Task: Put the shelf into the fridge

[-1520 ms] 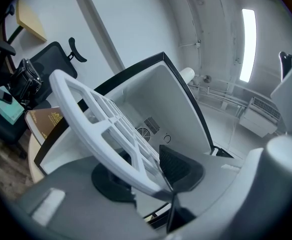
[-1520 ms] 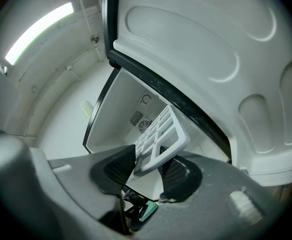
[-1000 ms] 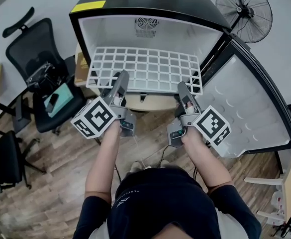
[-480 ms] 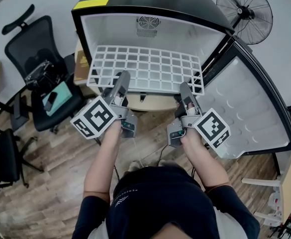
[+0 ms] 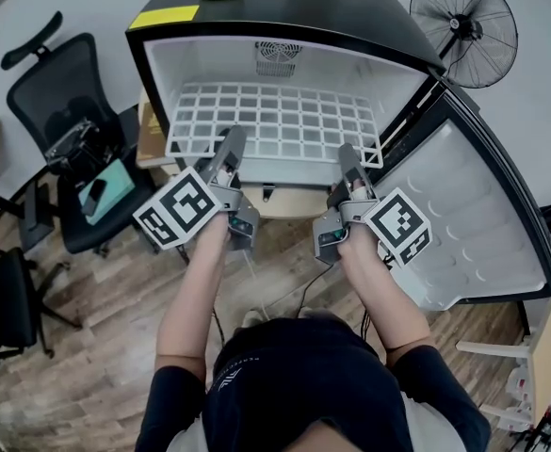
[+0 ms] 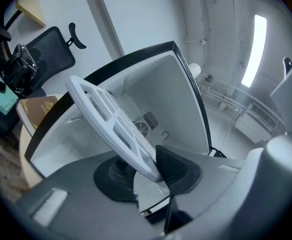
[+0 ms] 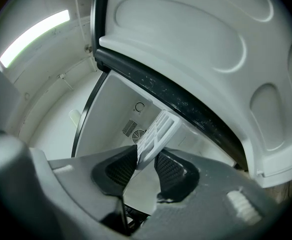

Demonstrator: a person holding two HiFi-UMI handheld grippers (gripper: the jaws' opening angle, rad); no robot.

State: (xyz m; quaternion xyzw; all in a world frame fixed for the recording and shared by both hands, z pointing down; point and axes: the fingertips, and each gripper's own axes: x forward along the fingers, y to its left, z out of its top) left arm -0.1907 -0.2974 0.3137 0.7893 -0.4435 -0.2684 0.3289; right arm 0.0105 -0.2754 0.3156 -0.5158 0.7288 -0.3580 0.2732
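Shelf [image 5: 284, 121] level, long axis left–right, far part inside fridge [image 5: 284, 12]; fingers of left gripper [image 5: 234, 141] and right gripper [image 5: 347, 153], just closing, pinch its near edge, so the push should go far.

1. The shelf [image 5: 275, 125] sits up at 12 o'clock: a white plastic grid, lying flat, mostly inside the cavity, near edge at the opening.
2. The fridge [image 5: 256, 28] has a black shell and white lining, with its door [image 5: 473, 205] swung wide toward 4 o'clock.
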